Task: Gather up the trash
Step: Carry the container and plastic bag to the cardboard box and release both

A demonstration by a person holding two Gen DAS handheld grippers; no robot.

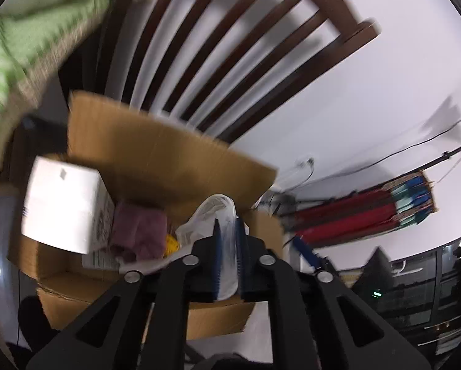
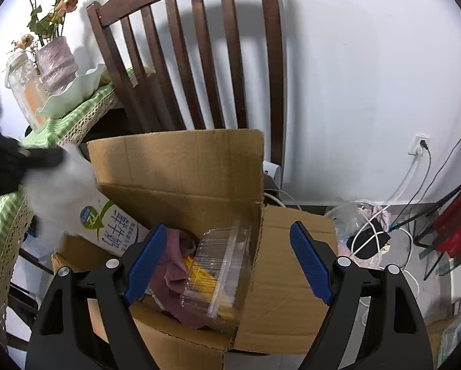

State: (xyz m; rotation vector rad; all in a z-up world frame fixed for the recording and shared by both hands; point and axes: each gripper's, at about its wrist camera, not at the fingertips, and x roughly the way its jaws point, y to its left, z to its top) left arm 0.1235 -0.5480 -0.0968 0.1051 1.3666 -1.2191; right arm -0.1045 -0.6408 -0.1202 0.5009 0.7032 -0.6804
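An open cardboard box (image 1: 168, 160) (image 2: 279, 308) stands on the floor in front of a chair. In it lie a white milk carton (image 1: 63, 206) (image 2: 107, 225), a purple cloth (image 1: 137, 231) (image 2: 174, 265), something yellow and a clear plastic clamshell (image 2: 221, 265). My left gripper (image 1: 227, 222) is above the box, its blue pads pressed on a crumpled white plastic bag (image 1: 211, 209). The right wrist view shows that gripper (image 2: 57, 157) blurred at the left, with the bag (image 2: 60, 182) hanging over the carton. Over the box, my right gripper (image 2: 227, 262) stands open and holds nothing.
A dark wooden chair (image 2: 199, 61) stands behind the box against a white wall. On the left, a table with a green checked cloth (image 2: 76, 114) bears a vase of dried flowers (image 2: 56, 61), a glass jar and a white dish. Cables (image 2: 372, 234), a socket and red items lie to the right.
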